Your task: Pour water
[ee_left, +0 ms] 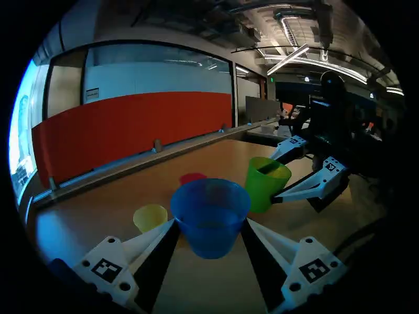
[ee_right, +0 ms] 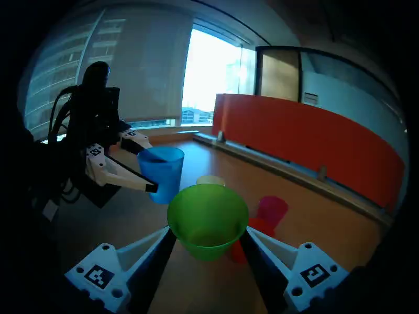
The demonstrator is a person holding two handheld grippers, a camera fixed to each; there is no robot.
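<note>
Left gripper view: two cups held up over a wooden table [ee_left: 89,209], spare cups standing below.

Item, far left: yellow cup [ee_left: 150,217], upright on the table, out of use. Item, centre: blue cup [ee_left: 210,204], clamped rim-up between both fingers of the left gripper [ee_left: 209,224], held level, probably so nothing spills; whether it holds water I cannot tell. Behind it, red cup [ee_left: 193,178], standing spare. Item, right: green cup [ee_left: 266,183], near the blue one but apart, pinched at its sides by the right gripper [ee_left: 272,178], which reaches in from the right with fingers roughly level. Judged: cups close together, mouths up, for a pour between them not yet begun.
</note>
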